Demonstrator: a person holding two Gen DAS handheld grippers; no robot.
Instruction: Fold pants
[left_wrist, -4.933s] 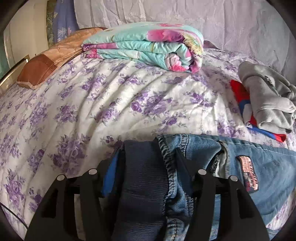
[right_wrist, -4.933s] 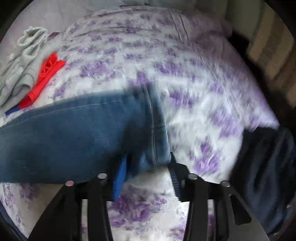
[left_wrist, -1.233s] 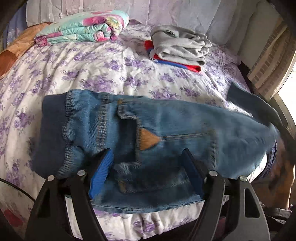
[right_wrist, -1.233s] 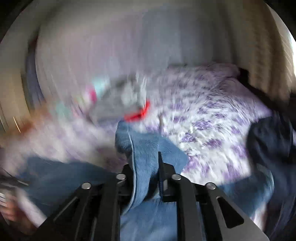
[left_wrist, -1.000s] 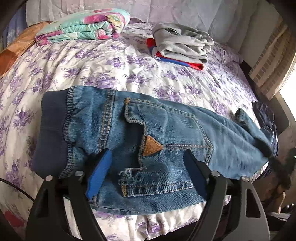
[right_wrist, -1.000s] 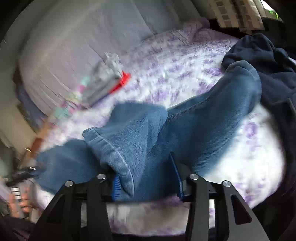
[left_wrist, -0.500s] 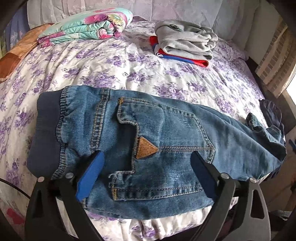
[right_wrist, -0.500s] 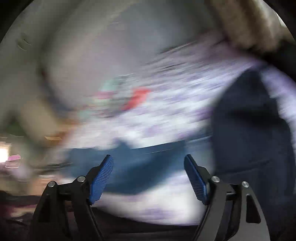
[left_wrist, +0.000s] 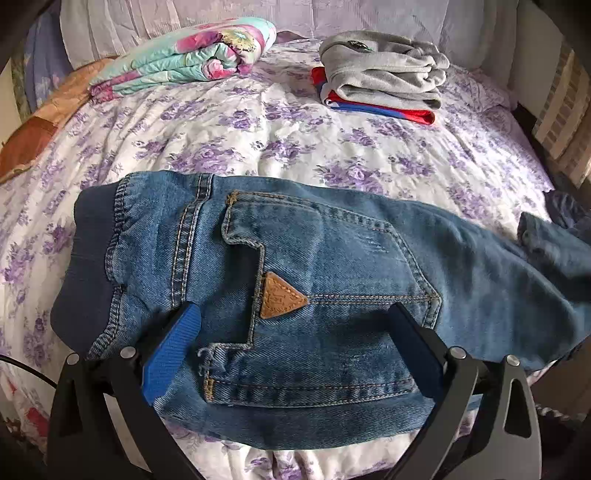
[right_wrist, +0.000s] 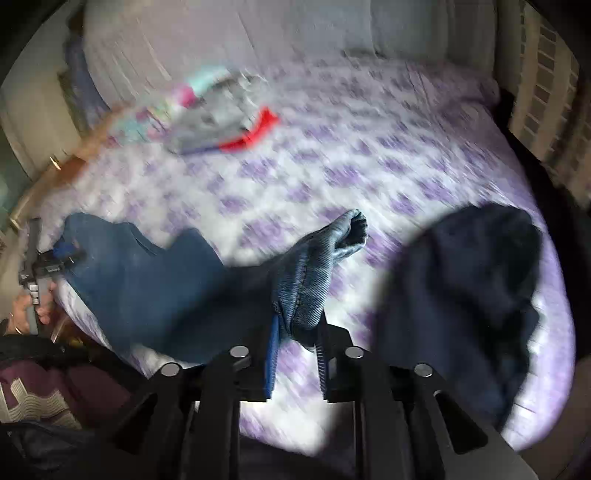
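Jeans (left_wrist: 332, 280) laid flat across near edge of bed (left_wrist: 258, 147). Left tool (left_wrist: 299, 354) spread wide over seat, gripping nothing, still widening. Right tool (right_wrist: 295, 354) closing w/ leg hem between pads. Denim thick, heavy-ish, floppy, not slippery; best grabbed at hem & waistband.

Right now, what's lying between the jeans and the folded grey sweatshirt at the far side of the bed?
Nothing: in the left wrist view only bare floral bedsheet separates the jeans from the grey sweatshirt.

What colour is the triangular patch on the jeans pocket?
Tan brown with light stitching; the patch on the jeans shows best in the left wrist view.
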